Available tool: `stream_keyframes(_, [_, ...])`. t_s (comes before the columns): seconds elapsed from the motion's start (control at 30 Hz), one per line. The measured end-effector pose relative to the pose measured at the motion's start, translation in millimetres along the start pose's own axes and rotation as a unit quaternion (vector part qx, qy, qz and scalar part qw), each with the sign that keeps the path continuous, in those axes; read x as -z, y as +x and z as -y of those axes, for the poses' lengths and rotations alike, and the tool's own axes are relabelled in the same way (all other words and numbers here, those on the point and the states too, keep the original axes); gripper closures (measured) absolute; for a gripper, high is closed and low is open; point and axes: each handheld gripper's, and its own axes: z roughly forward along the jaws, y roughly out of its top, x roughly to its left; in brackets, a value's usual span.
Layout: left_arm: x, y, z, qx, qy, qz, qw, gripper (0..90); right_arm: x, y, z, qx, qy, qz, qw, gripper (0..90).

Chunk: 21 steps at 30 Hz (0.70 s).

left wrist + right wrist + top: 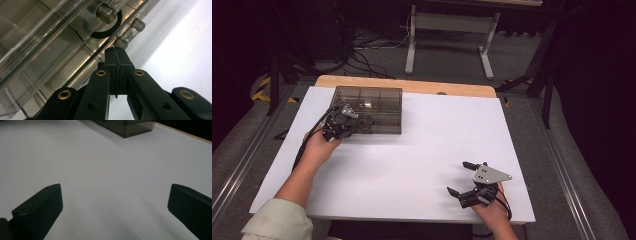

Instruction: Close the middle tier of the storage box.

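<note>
Resting on white paper, the smoky see-through compartment box meets the pressed-together left claw; right claw spread.

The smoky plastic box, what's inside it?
Inside the smoky plastic box, clear dividers form compartments, and a black ring lies in one. The tinted walls and the left gripper hide the rest.

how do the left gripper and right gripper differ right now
The left gripper has its jaws shut, pads pressed together; the right gripper has its jaws spread wide with nothing between them. The left one is up against the front of the smoky clear drawer box, by a small clear knob; the right one rests on the white tabletop, far from the box. Both are black and hand-held.
</note>
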Motion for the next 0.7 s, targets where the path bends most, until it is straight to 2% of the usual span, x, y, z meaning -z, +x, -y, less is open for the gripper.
stream_keyframes(0.4, [-5.5, 4.4, -6.1, -0.001, 0.003, -0.015, 0.9999, 89.6, 0.0, 0.0, 0.0, 0.0, 0.0, 0.0, 1.0, 0.5])
stream_keyframes(0.7, [-6.1, 5.4, -8.7, 0.0, 0.012, -0.012, 0.9999, 89.7, 0.0, -0.1, 0.0, 0.0, 0.0, 0.0, 1.0, 0.6])
